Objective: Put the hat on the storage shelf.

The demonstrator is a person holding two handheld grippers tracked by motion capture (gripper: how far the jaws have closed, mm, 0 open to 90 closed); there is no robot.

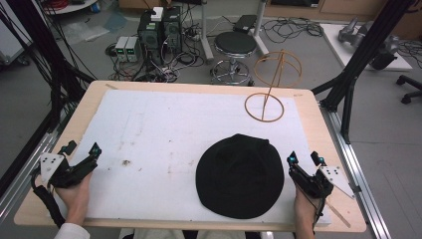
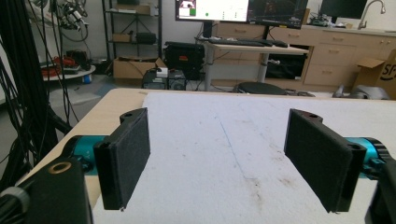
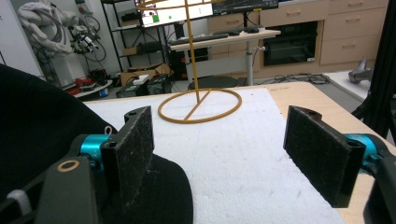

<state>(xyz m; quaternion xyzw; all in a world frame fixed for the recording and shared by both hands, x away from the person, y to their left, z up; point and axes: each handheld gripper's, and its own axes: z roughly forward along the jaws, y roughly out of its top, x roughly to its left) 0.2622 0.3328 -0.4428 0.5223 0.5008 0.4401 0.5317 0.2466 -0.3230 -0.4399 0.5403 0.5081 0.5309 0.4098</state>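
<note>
Both grippers, left gripper (image 1: 82, 152) and right gripper (image 1: 304, 159), are black, with flat rectangular fingers (image 2: 125, 156) faced in dark felt-like pads, teal collars behind them, grey triangular plates, and black cables. A white sleeve (image 1: 72, 232) covers the left arm.

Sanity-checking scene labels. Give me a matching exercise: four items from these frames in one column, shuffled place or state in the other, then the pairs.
Items:
1. black cap
2. gold wire stand
3. left hand-held gripper
4. white mat

Places or states:
A. far right part of the table, upright
B. covers most of the tabletop
C. lying near the right hand-held gripper
D. open, over the near left edge of the mat

Pairs: 1-C, 2-A, 3-D, 4-B
</note>
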